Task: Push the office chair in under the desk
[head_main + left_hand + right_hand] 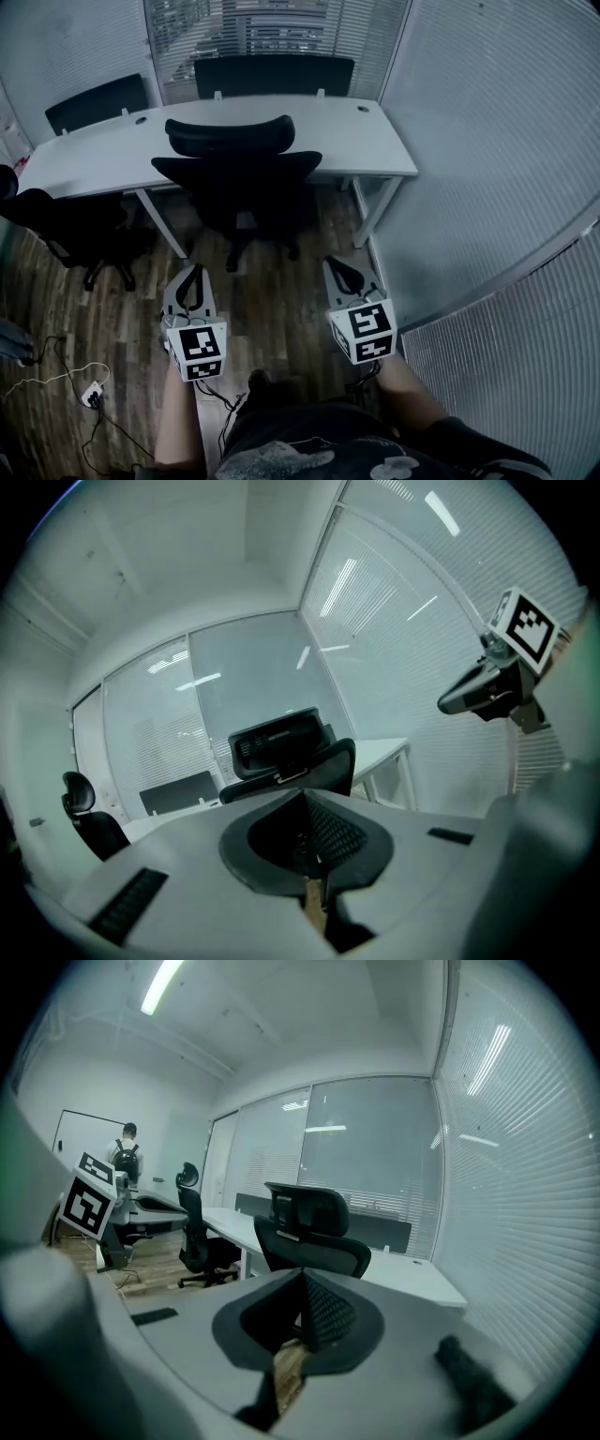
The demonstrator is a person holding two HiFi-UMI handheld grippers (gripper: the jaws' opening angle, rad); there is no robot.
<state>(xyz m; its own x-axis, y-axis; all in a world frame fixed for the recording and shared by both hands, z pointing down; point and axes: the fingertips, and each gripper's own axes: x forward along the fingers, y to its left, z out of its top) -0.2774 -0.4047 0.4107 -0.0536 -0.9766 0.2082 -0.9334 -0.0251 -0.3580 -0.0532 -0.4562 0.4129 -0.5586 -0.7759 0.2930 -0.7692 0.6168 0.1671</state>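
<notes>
A white bench (375,141) stands in the corner of a small office room, on a dark wood floor (281,309). Glass walls (487,141) hung with blinds (281,28) close in behind the bench and past its right end. Low black panels (272,73) stand along the bench's far edge.

The black office chair (239,178) is at the middle of the bench's near edge. Its back is turned to the person and its headrest shows against the white top. Its wheels sit on the floor just in front of the bench, between the bench's slanted white legs (380,211). A second chair (66,225) stands at the bench's left end. Cables and a plug (92,394) lie on the floor well in front of that end. In the right gripper view, a person with a backpack (125,1159) stands far beyond it.

The left claw (190,281) and right claw (345,274) are held side by side in front of the bench, short of the chair and apart from it. Both are clenched, with nothing in them.
</notes>
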